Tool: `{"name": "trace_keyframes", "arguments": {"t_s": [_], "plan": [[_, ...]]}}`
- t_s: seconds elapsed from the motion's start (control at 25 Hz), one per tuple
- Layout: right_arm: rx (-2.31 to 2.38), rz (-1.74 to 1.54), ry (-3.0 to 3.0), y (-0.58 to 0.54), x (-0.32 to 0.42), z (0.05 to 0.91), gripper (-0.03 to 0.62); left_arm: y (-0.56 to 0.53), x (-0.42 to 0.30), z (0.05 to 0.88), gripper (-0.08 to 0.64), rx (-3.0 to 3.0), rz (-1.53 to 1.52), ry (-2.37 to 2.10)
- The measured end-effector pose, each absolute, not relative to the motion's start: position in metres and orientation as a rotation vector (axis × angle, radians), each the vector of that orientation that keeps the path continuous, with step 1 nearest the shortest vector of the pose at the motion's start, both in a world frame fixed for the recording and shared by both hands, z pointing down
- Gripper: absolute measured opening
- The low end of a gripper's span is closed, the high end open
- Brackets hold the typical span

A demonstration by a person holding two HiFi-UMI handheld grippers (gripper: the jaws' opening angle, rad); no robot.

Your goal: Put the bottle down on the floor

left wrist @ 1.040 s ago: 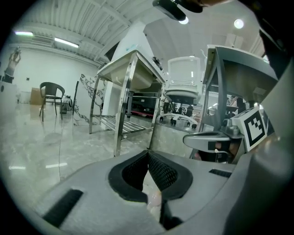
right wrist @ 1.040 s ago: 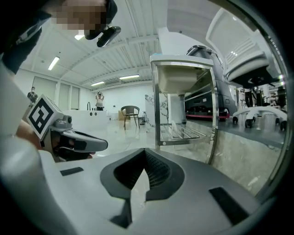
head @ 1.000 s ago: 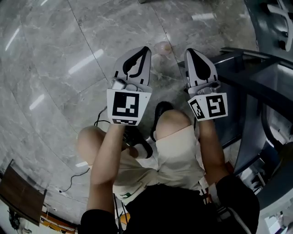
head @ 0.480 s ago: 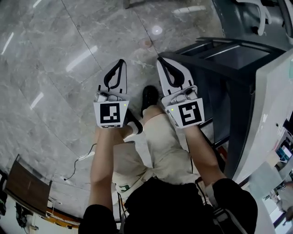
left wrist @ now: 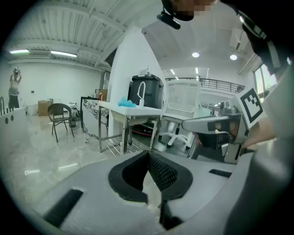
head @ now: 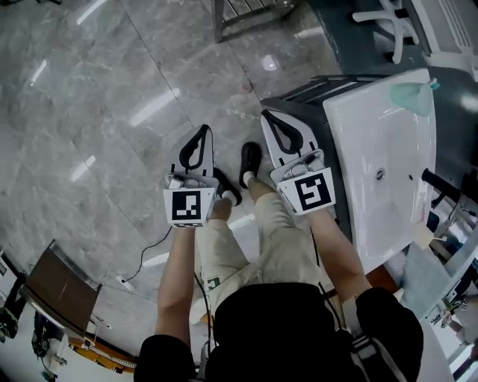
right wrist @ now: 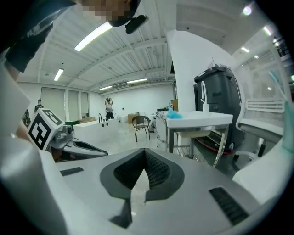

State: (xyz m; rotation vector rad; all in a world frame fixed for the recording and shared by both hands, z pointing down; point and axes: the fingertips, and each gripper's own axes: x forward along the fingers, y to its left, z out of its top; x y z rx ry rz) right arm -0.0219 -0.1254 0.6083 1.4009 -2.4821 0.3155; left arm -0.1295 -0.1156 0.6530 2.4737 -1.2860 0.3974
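Both grippers are held side by side in front of the person, high above the grey marble floor [head: 112, 149]. The left gripper [head: 201, 129] is shut with nothing between its dark pads [left wrist: 158, 172]; its tips meet [left wrist: 148, 153]. The right gripper [head: 267, 115] is likewise shut and empty, its tips touching [right wrist: 146, 151]. Each gripper shows in the other's view: the right gripper [left wrist: 211, 125] and the left gripper [right wrist: 73, 146]. A faint pinkish spot [head: 241, 88] lies on the floor beyond the grippers; I cannot tell whether it is the bottle.
A white sink basin [head: 377, 112] on a dark stand is just right of the right gripper. A metal rack [head: 246, 15] and a white office chair [head: 396, 30] stand farther off. A cable [head: 149, 250] and a brown board [head: 56, 287] lie at the lower left. The person's shoes [head: 250, 157] are below the grippers.
Both grippers have risen well away from the floor, still shut and empty. The view has pulled back, the bottle has shrunk to a faint spot, and the white sink has come into view at the right.
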Motion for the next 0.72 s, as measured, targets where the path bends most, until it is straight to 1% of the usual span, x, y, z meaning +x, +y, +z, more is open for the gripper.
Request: {"name": "trace_keyframes", "arguments": {"t_s": [0.24,0.44,0.56,0.72], "plan": [[1.414,0.325,-2.531,-0.121,-0.014,0.501,0.005,-0.106,-0.126,0.532,0.018,2.386,0.281,-1.359],[1.440,0.385,-2.548,-0.102,-0.003,0.431,0.005,-0.085,-0.126,0.453,0.018,2.374,0.267,-1.409],[1.412,0.393,-2.592,-0.095,-0.004,0.397,0.005,-0.077,-0.126,0.418,0.018,2.384,0.256,-1.442],[1.380,0.349,-2.643,-0.093,-0.007,0.364,0.005,-0.066,-0.130,0.391,0.019,2.356,0.208,-1.501]]}}
